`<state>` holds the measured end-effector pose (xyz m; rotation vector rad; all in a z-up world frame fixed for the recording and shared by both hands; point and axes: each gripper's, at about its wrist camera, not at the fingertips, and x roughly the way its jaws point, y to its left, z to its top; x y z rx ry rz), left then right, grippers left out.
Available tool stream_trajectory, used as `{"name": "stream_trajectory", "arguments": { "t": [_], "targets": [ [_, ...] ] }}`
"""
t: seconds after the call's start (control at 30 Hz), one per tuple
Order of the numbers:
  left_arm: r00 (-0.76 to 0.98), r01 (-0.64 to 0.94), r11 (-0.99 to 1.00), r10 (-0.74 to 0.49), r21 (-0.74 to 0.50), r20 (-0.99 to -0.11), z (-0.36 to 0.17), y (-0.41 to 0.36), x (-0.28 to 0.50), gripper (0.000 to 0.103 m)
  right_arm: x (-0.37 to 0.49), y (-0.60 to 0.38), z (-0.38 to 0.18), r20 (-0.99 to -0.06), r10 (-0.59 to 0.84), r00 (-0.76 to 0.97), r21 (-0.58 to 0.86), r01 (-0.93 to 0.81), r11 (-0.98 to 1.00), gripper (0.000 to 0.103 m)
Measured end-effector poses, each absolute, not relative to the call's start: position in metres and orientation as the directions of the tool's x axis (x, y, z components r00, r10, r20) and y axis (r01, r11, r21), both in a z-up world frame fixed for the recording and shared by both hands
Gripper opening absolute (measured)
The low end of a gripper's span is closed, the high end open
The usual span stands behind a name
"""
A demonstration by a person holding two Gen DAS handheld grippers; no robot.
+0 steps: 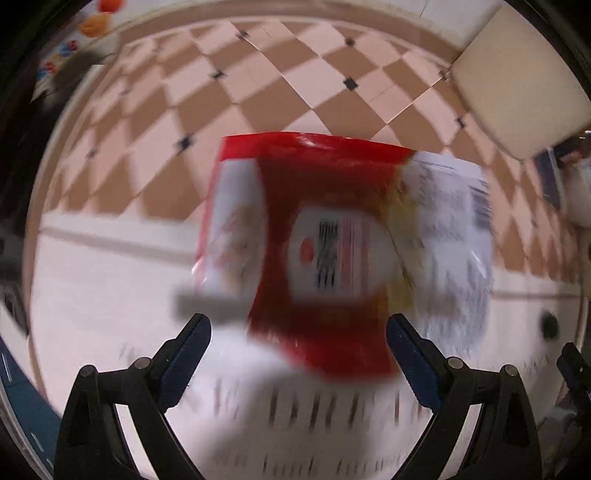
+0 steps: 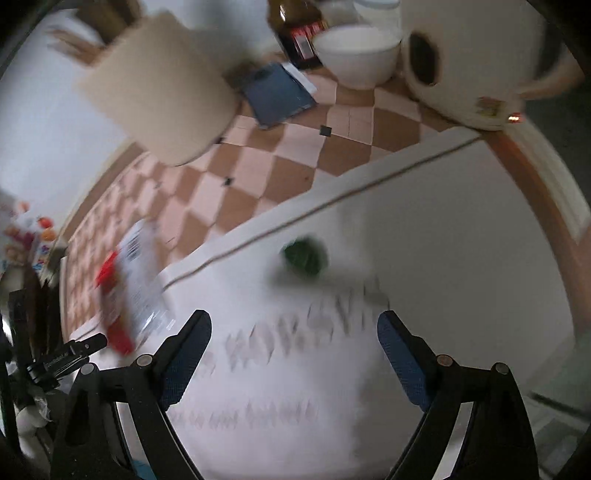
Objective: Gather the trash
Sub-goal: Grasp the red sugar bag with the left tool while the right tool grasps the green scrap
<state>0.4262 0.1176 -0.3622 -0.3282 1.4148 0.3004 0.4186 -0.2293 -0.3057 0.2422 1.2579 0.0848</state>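
Observation:
A red and white snack wrapper point(image 1: 332, 236) lies blurred on the white printed cloth, just ahead of my left gripper point(image 1: 297, 332), which is open with the wrapper's near end between its fingers. The wrapper also shows at the left of the right wrist view point(image 2: 125, 291). A small green crumpled piece point(image 2: 304, 254) lies on the cloth ahead of my right gripper point(image 2: 293, 328), which is open and empty.
A checkered tablecloth point(image 2: 280, 162) covers the table beyond the white cloth. A cream chair seat point(image 2: 159, 92), a blue booklet point(image 2: 280, 94), a dark bottle point(image 2: 299, 33), a white bowl point(image 2: 358, 55) and a paper roll point(image 2: 461, 62) are at the far side.

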Motion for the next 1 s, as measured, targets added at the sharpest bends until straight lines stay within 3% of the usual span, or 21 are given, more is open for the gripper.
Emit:
{"name": "stream_trajectory", "arguments": {
  "t": [0.1,0.13,0.17,0.2,0.23,0.27,0.33,0.57,0.67,0.7,0.73,0.77,0.83,0.87,0.9,1.0],
  "targets": [
    [0.182,-0.371,0.929,0.063,-0.009,-0.981,-0.362,0.113,0.442,0.092,0.452,-0.220,-0.337,-0.949,0.176,0.262,0.187,0.020,0.982,0.093],
    [0.189,-0.374,0.927,0.063,-0.012,-0.980,-0.360,0.112,0.444,0.085,0.457,-0.215,-0.342,-0.951,0.160,0.266,0.165,-0.002,0.986,0.092],
    [0.204,-0.364,0.931,0.069,-0.011,-0.977,-0.357,0.108,0.445,0.077,0.460,-0.204,-0.340,-0.943,0.133,0.306,0.122,-0.054,0.991,0.082],
    [0.225,-0.345,0.938,0.071,-0.011,-0.972,-0.351,0.102,0.447,0.051,0.462,-0.196,-0.341,-0.943,0.105,0.316,0.083,-0.084,0.993,0.079],
    [0.233,-0.324,0.946,0.073,-0.007,-0.970,-0.347,0.095,0.448,0.015,0.462,-0.188,-0.339,-0.938,0.069,0.338,0.035,-0.107,0.994,0.060],
    [0.223,-0.307,0.952,0.069,-0.003,-0.972,-0.346,0.088,0.450,0.000,0.461,-0.182,-0.338,-0.932,0.044,0.359,0.001,-0.120,0.993,0.042],
    [0.220,-0.300,0.954,0.079,0.009,-0.972,-0.344,0.082,0.449,0.000,0.459,-0.175,-0.336,-0.925,0.038,0.379,-0.018,-0.144,0.989,0.025],
    [0.366,-0.348,0.931,0.025,-0.112,-0.930,-0.277,0.087,0.409,0.000,0.446,-0.193,-0.312,-0.900,0.175,0.400,0.141,-0.113,0.984,0.024],
    [0.415,-0.409,0.866,-0.105,-0.288,-0.904,-0.271,0.105,0.377,0.006,0.439,-0.203,-0.294,-0.884,0.236,0.403,0.221,-0.085,0.972,0.024],
    [0.404,-0.436,0.833,-0.158,-0.341,-0.901,-0.284,0.112,0.368,0.020,0.438,-0.206,-0.295,-0.883,0.247,0.398,0.237,-0.077,0.969,0.024],
    [0.383,-0.471,0.807,-0.178,-0.357,-0.906,-0.297,0.116,0.362,0.045,0.434,-0.209,-0.296,-0.882,0.261,0.392,0.256,-0.065,0.964,0.024],
    [0.364,-0.521,0.769,-0.192,-0.370,-0.912,-0.315,0.128,0.355,0.051,0.436,-0.210,-0.297,-0.883,0.268,0.386,0.265,-0.062,0.962,0.024],
    [0.371,-0.600,0.669,-0.254,-0.439,-0.894,-0.344,0.143,0.339,0.049,0.434,-0.213,-0.300,-0.884,0.276,0.377,0.275,-0.058,0.960,0.024],
    [0.434,-0.608,0.616,-0.269,-0.500,-0.860,-0.347,0.150,0.329,0.055,0.433,-0.213,-0.302,-0.884,0.280,0.374,0.279,-0.057,0.958,0.024],
    [0.478,-0.611,0.583,-0.268,-0.536,-0.836,-0.347,0.155,0.322,0.067,0.433,-0.211,-0.303,-0.884,0.286,0.370,0.285,-0.057,0.957,0.024],
    [0.525,-0.613,0.549,-0.255,-0.569,-0.812,-0.345,0.162,0.322,0.067,0.434,-0.208,-0.306,-0.882,0.296,0.367,0.294,-0.061,0.954,0.024]
  ]
}}
